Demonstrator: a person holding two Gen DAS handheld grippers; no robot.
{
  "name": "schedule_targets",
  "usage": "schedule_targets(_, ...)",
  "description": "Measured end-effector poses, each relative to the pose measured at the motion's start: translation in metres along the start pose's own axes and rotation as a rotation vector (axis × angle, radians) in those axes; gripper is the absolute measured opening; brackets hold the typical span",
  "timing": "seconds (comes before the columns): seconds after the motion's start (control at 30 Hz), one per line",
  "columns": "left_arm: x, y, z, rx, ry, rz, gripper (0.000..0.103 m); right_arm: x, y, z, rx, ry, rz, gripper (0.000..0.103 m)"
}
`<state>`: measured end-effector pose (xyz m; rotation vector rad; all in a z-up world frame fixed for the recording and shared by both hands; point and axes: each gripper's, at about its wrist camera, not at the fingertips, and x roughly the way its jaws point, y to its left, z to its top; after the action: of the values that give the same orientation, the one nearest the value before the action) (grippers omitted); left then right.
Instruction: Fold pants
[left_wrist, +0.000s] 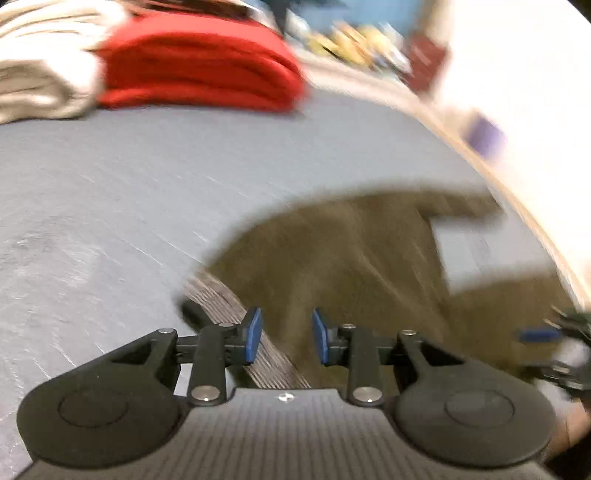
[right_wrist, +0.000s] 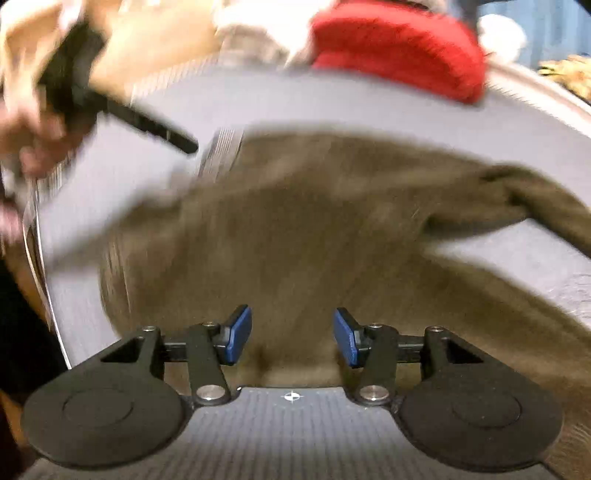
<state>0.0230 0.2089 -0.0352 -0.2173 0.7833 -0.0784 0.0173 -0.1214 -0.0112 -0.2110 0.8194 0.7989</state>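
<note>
Olive-brown pants (left_wrist: 351, 258) lie spread on a grey table (left_wrist: 110, 192), with a ribbed waistband (left_wrist: 236, 325) at the near left. My left gripper (left_wrist: 287, 341) is open and empty, hovering over the waistband edge. In the right wrist view the pants (right_wrist: 295, 229) fill the middle, with one leg (right_wrist: 535, 199) trailing right. My right gripper (right_wrist: 292, 338) is open and empty just above the fabric. The left gripper (right_wrist: 155, 127) shows blurred at upper left; the right gripper's fingers (left_wrist: 539, 334) show at the left view's right edge. Both views are motion-blurred.
A folded red garment (left_wrist: 199, 62) and a folded cream garment (left_wrist: 40, 70) sit at the table's far side, and the red one (right_wrist: 399, 44) also shows in the right wrist view. Cluttered items (left_wrist: 362, 40) lie beyond the table. The table edge (left_wrist: 517, 199) curves along the right.
</note>
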Motion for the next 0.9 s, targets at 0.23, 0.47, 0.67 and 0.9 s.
schedule_targets(0.23, 0.078, 0.054, -0.002, -0.279, 0.096, 0.099, 0.069, -0.069, -0.088, 0.012, 0.232, -0.247, -0.268, 0.054)
schedule_targets(0.47, 0.100, 0.065, 0.002, -0.307, 0.098, 0.000, 0.065, -0.103, -0.161, -0.020, 0.658, -0.329, -0.360, 0.056)
schedule_targets(0.67, 0.078, 0.050, 0.037, -0.138, -0.053, 0.141, 0.031, -0.101, -0.188, -0.034, 0.801, -0.396, -0.390, 0.056)
schedule_targets(0.9, 0.081, 0.022, 0.055, -0.036, -0.144, 0.416, 0.052, -0.097, -0.192, -0.038, 0.806, -0.398, -0.415, 0.056)
